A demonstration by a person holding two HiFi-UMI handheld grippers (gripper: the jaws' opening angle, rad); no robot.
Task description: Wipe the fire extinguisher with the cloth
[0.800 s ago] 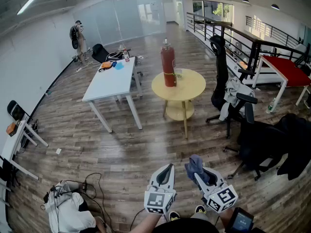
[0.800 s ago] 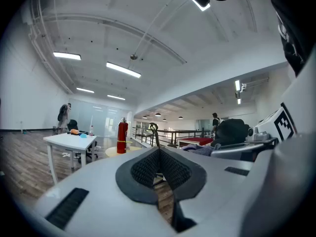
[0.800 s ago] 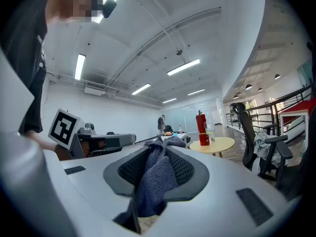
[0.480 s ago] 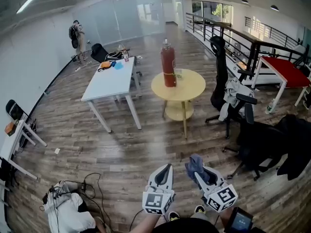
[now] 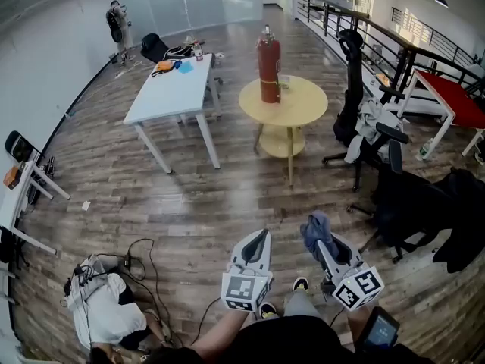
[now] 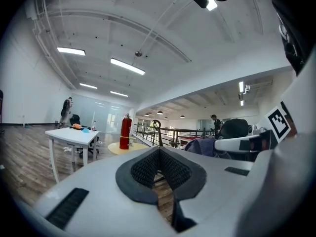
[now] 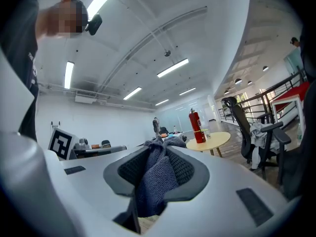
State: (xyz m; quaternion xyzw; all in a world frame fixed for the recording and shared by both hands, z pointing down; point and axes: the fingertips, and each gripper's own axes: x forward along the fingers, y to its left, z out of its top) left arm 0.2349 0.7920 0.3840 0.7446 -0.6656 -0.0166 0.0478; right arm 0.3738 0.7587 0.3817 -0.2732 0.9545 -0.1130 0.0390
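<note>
A red fire extinguisher (image 5: 268, 70) stands upright on the round yellow table (image 5: 303, 105) far ahead of me; it also shows small in the left gripper view (image 6: 125, 132) and the right gripper view (image 7: 195, 127). My right gripper (image 5: 317, 236) is held low near my body, shut on a blue-grey cloth (image 5: 314, 229) that bunches out of its jaws (image 7: 155, 179). My left gripper (image 5: 261, 240) is beside it, shut with nothing in it (image 6: 159, 161). Both are several steps away from the extinguisher.
A white rectangular table (image 5: 170, 97) stands left of the yellow table. Black office chairs (image 5: 364, 139) with clothes over them stand to the right, and a red table (image 5: 455, 108) beyond. Cables and a bag (image 5: 102, 309) lie on the wooden floor at lower left.
The view has moved forward and tipped down: the tables and extinguisher sit higher and slightly nearer. Both grippers keep their pose, the cloth still held.
</note>
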